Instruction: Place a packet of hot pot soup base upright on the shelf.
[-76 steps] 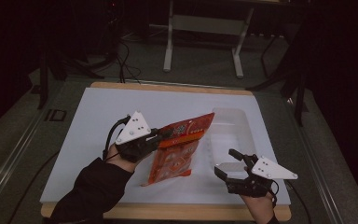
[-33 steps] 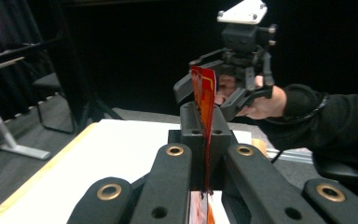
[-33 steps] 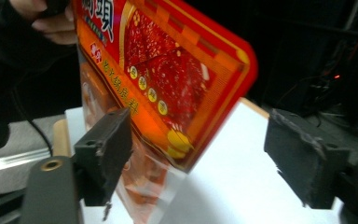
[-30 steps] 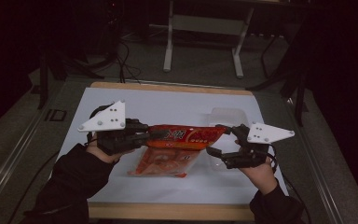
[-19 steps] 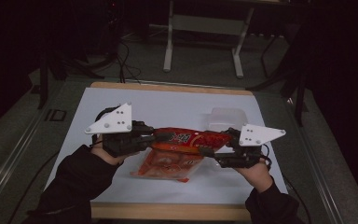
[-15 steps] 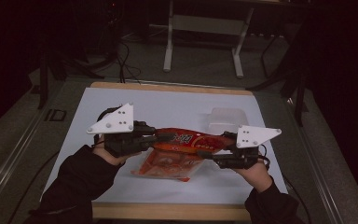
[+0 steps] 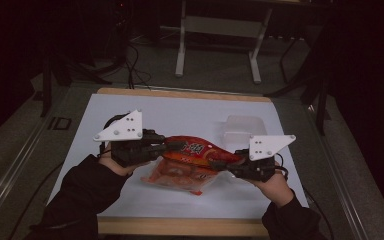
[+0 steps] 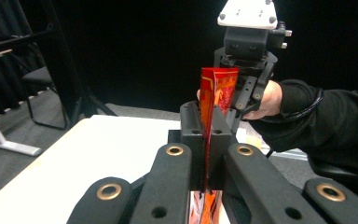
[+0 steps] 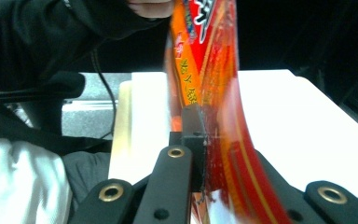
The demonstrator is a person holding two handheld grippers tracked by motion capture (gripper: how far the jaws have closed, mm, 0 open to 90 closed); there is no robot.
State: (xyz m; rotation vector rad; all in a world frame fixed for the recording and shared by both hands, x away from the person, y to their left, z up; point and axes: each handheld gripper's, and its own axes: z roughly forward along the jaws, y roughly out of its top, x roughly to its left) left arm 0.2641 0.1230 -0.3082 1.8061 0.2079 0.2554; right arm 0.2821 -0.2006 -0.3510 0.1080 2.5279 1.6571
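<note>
A red and orange snack bag [image 7: 192,150] hangs above the white table [image 7: 190,115], stretched between both grippers. My left gripper [image 7: 172,147] is shut on the bag's left top edge, and my right gripper [image 7: 220,163] is shut on its right top edge. The left gripper view looks along my closed left gripper [image 8: 207,154], which pinches the thin edge of the bag [image 8: 214,93], with the other hand and its gripper facing it beyond. In the right gripper view the bag [image 9: 205,70] rises out of my shut right gripper [image 9: 204,154] and blurs on its right side.
A clear plastic container [image 7: 244,129] sits on the table just behind the right gripper. The wooden front edge [image 7: 180,226] of the table lies near the person's sleeves. Dark floor, cables and a metal stand [image 7: 217,30] lie past the far edge.
The bag lay flat with only the left gripper on it and the right gripper open. Both grippers now hold it lifted by its top edge, and the right hand has dropped slightly.
</note>
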